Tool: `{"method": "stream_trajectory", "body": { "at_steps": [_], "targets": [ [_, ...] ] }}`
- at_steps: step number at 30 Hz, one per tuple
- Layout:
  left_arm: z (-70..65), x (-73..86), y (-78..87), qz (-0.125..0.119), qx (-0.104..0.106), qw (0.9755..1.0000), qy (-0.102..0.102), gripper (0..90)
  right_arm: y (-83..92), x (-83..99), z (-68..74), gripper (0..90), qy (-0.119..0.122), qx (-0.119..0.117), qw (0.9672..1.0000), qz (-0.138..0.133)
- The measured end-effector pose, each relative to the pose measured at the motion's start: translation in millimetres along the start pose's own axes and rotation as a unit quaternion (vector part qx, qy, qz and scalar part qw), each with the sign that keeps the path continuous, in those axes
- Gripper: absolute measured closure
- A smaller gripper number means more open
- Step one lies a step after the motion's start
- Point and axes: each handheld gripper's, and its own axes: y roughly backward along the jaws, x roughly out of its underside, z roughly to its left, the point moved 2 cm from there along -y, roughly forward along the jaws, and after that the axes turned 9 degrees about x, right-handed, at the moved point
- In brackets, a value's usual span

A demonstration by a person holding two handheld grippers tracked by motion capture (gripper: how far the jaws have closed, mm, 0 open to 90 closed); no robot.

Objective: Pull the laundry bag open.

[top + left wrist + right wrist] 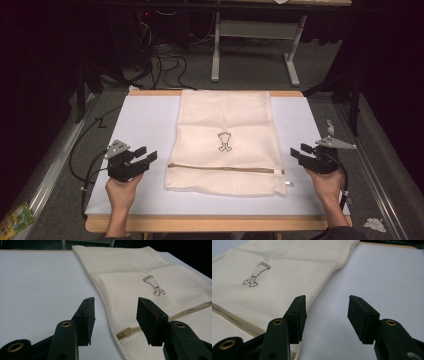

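A cream mesh laundry bag (225,140) lies flat in the middle of the white table, with a small dark emblem (224,142) and a tan zipper (225,168) across its near part. My left gripper (145,155) hovers just left of the bag's near corner, jaws open and empty. In the left gripper view the bag (150,277) spreads ahead and the zipper end (124,333) shows between the jaws. My right gripper (299,150) floats off the bag's right edge, open, nothing in it. The right gripper view shows the bag (274,272) to the left of its jaws.
The white table top (145,115) has a wooden front edge (215,224). Cables trail on the floor at the left (85,150). A desk frame (255,45) stands beyond the table. Scraps lie on the floor at the lower left (17,217) and lower right (374,225).
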Motion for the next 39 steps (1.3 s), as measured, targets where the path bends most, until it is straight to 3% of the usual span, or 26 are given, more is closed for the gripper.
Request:
{"method": "stream_trajectory", "body": {
  "at_steps": [5,9,16,19,24,30,39],
  "targets": [
    [4.1,1.1,7.1,-0.01,-0.001,0.9999,0.0,49.2,4.7,2.7,-6.0,50.4,0.005,0.01,0.9999,-0.01],
    [7.8,2.8,12.9,-0.043,-0.003,0.9991,0.004,48.7,7.6,4.9,-11.3,50.3,0.0,0.016,0.9998,-0.014],
    [16.8,7.8,14.0,-0.04,-0.007,0.9991,0.014,46.9,12.5,9.1,-20.5,49.8,-0.014,0.022,0.9995,-0.016],
    [19.3,8.8,15.9,-0.043,-0.01,0.9988,0.018,46.4,13.4,10.7,-24.8,50.9,-0.031,0.01,0.9994,-0.01],
    [22.6,9.3,17.9,-0.045,-0.012,0.9986,0.023,45.5,17.0,14.1,-30.9,51.2,-0.049,0.01,0.9987,-0.011],
    [28.9,12.4,15.5,-0.038,-0.022,0.9983,0.039,45.4,20.1,15.9,-36.3,51.1,-0.053,0.014,0.9984,-0.015],
    [34.5,14.4,7.9,-0.021,-0.033,0.9982,0.046,45.0,16.5,19.5,-39.4,51.6,-0.067,0.019,0.9975,-0.013]
  ]
}}
